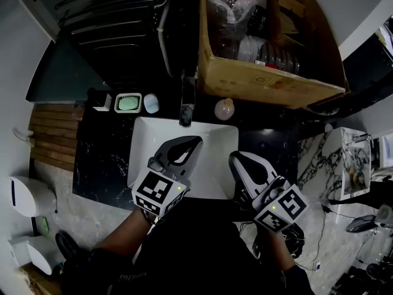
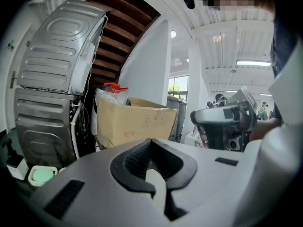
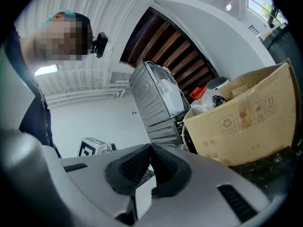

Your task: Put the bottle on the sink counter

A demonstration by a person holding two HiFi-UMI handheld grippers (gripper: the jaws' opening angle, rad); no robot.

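Several clear plastic bottles (image 1: 270,53) lie bagged inside an open cardboard box (image 1: 264,82) at the back right of the black marble sink counter (image 1: 101,158). Over the white sink basin (image 1: 212,146) my left gripper (image 1: 194,142) is shut with nothing in it. Beside it, at the basin's right edge, my right gripper (image 1: 237,160) is also shut and empty. In the left gripper view the left gripper (image 2: 151,143) has its jaws together and faces the box (image 2: 135,122). The right gripper (image 3: 151,148) shows the same, with the box (image 3: 246,117) to its right.
A faucet (image 1: 187,100) stands behind the basin. Along the counter's back sit a green soap dish (image 1: 128,103), a small pale round thing (image 1: 151,103) and a pinkish ball (image 1: 224,108). A grey appliance (image 2: 47,103) rises behind the counter. White marble slabs (image 1: 344,158) lie at the right.
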